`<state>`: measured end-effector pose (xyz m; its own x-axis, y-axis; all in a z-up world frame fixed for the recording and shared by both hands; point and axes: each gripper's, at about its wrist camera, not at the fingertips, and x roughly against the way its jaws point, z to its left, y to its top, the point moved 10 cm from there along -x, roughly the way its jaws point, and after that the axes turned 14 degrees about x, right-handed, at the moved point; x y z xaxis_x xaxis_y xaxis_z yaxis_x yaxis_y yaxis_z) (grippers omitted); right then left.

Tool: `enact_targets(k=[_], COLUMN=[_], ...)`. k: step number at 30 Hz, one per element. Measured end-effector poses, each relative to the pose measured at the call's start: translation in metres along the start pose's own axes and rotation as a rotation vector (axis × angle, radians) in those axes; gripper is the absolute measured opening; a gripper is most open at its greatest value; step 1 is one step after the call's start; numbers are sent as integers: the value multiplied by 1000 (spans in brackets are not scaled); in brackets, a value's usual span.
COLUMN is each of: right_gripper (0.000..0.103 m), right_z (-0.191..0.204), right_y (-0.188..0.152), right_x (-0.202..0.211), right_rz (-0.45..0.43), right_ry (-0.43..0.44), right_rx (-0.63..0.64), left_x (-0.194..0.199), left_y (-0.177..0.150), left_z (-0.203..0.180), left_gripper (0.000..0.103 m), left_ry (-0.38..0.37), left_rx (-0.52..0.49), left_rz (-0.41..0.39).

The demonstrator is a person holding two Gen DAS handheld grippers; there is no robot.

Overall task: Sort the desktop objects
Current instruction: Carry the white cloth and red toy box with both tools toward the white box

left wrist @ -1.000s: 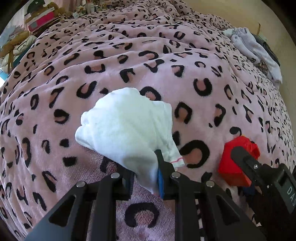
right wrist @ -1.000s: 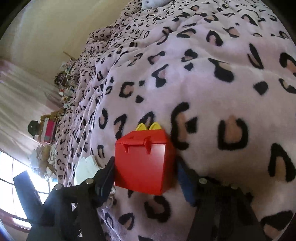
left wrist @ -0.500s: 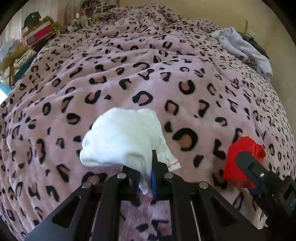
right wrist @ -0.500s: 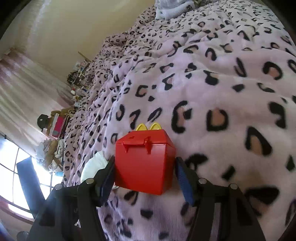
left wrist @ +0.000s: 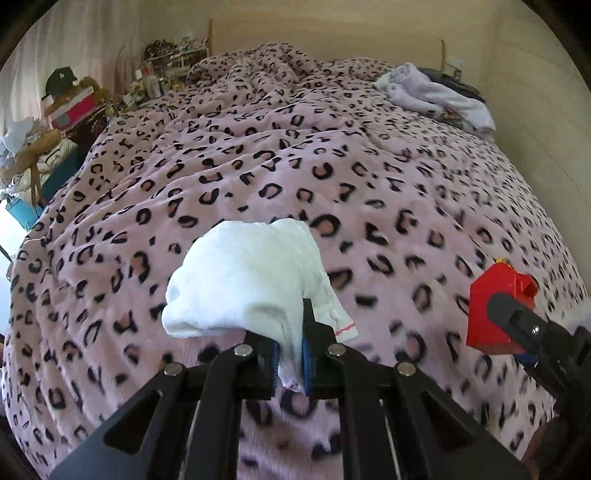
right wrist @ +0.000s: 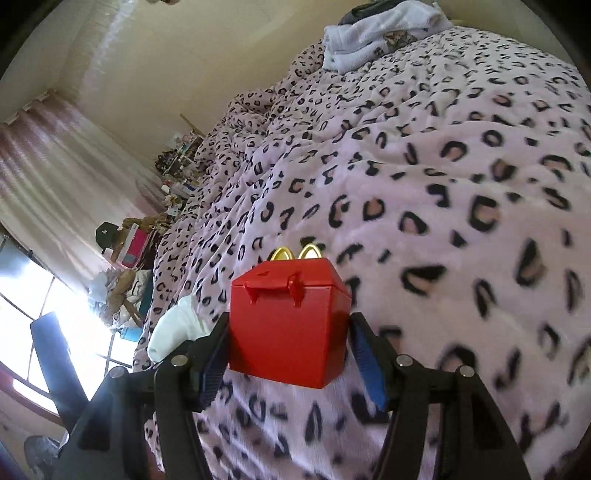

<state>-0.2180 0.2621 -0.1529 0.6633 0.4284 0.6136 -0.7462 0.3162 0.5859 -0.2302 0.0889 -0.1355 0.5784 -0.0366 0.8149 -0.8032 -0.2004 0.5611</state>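
My left gripper (left wrist: 289, 354) is shut on a white sock (left wrist: 247, 284) and holds it up above the pink leopard-print blanket (left wrist: 295, 166). My right gripper (right wrist: 288, 354) is shut on a red toy box with yellow arches on its lid (right wrist: 288, 325), also lifted off the blanket (right wrist: 443, 184). The red box (left wrist: 495, 310) and the right gripper's arm show at the right of the left wrist view. The white sock (right wrist: 173, 328) shows at the left of the right wrist view.
A pile of pale clothes (left wrist: 436, 96) lies at the far right corner of the bed, also in the right wrist view (right wrist: 376, 29). A cluttered shelf with a black cap, boxes and plush toys (left wrist: 66, 107) stands along the left side. A bright window (right wrist: 44, 332) is at left.
Both grippers have risen away from the blanket with the sock and the red box in them. More of the bed and room shows now.
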Motion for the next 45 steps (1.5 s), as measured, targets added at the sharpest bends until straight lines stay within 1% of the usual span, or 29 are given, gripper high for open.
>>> enact_targets(k=[4,7,13,17,22,26,31,37,45], right_gripper=[63,63,63,63,63,63,63,63,63], right_z=[-2,-7,-24,-40,-57,-73,-88,-102,-112], right_y=[-22,-40,-78,-93,-96,-91,-87,-89,-87], right_x=[30,55,104,138,182,219,251,278,303], right_rz=[-1,-2,1,-14,-56,-96,-129,-151,-180], right_ry=[-8,-21,-58,-80,-133,-189,-227,-240,-244], right_rx=[-9,-21,-44,-73,-65,-46,-39,-45,-56], left_x=[32,54,83,101,123,139,157,171,183], left_y=[-24,-47,-92,-116,-137,-147,-158,-170,-184], left_z=[-6,-17,-43,-67,-103,-132,-170,-204,-234], left_gripper=[10,10,10,10,10,10,10,10,10], left_ry=[-9,-39,-76,-108,-147,-183,-230,-263,-289], left_rx=[-32,-55,-112,-139,-181,-214,-254,-286,-327], left_rz=[-14,3,42,56,53,51,46,45,44])
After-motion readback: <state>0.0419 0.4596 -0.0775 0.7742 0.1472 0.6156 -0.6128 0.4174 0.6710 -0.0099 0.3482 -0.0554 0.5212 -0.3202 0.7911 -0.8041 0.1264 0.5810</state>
